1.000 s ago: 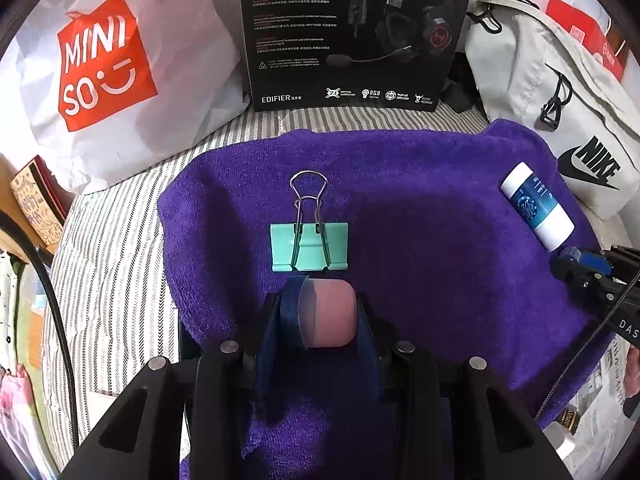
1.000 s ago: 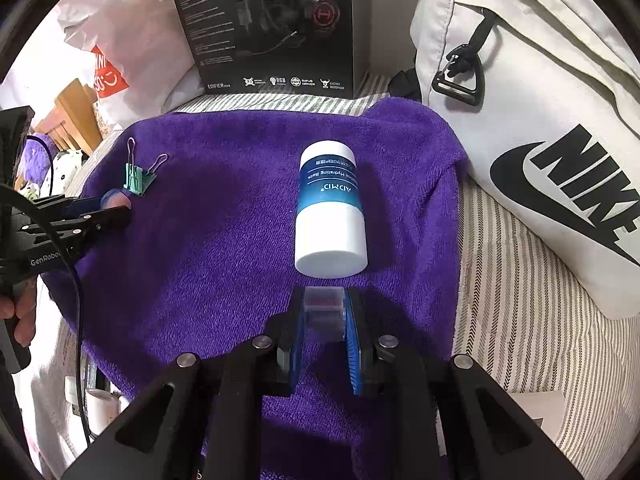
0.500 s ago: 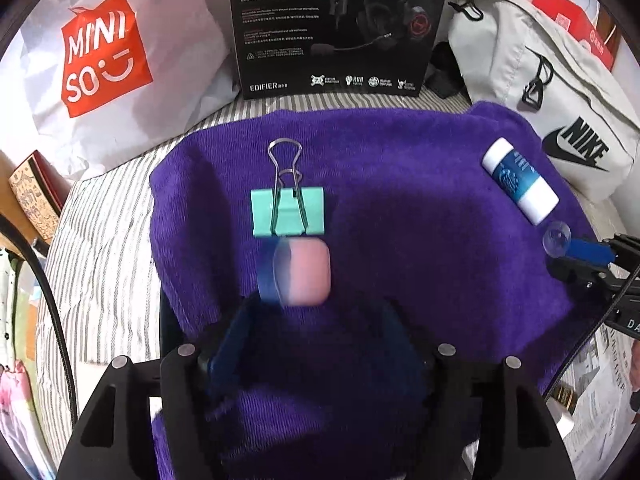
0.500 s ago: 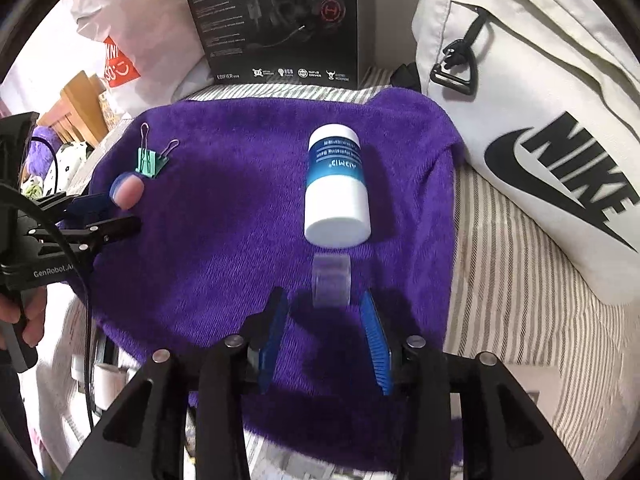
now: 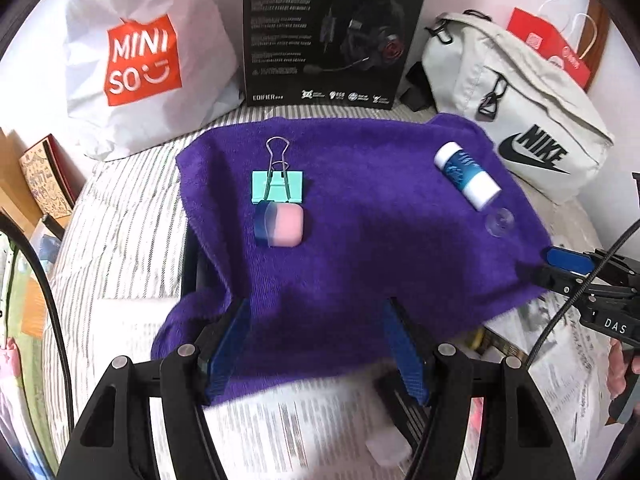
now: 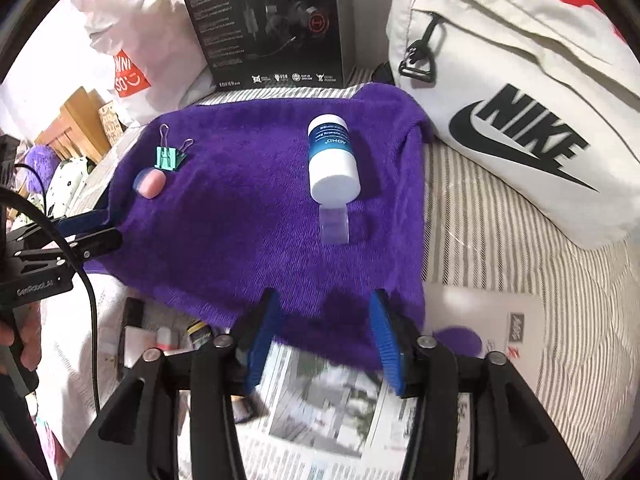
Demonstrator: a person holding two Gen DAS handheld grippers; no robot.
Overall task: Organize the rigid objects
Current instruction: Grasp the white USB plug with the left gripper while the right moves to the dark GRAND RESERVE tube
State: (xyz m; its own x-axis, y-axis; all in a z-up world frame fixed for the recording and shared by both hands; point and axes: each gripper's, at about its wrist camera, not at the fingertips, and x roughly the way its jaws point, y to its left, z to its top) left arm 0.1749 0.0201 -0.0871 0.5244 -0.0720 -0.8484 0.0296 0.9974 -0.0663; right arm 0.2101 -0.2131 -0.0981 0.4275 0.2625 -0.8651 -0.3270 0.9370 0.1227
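Note:
A purple towel (image 5: 360, 240) lies on striped bedding. On it a green binder clip (image 5: 277, 186) lies flat with a pink and blue eraser (image 5: 279, 226) touching its near edge. To the right a white and blue bottle (image 5: 466, 176) lies on its side, a small clear cap (image 5: 499, 222) just by its base. My left gripper (image 5: 316, 348) is open over the towel's near edge, nothing between its fingers. In the right wrist view the bottle (image 6: 332, 160) and clear cap (image 6: 334, 226) lie ahead of my right gripper (image 6: 322, 340), whose jaws are opening and empty.
A white Miniso bag (image 5: 136, 64), a black headset box (image 5: 328, 36) and a cream Nike bag (image 5: 516, 120) line the back. Newspaper (image 6: 328, 412) and small items lie under the towel's near edge. A person's hand (image 6: 24, 340) holds the left gripper's handle.
The left gripper opened and let go of the eraser beside the clip. The right gripper opened and left the clear cap below the bottle. Both drew back and rose.

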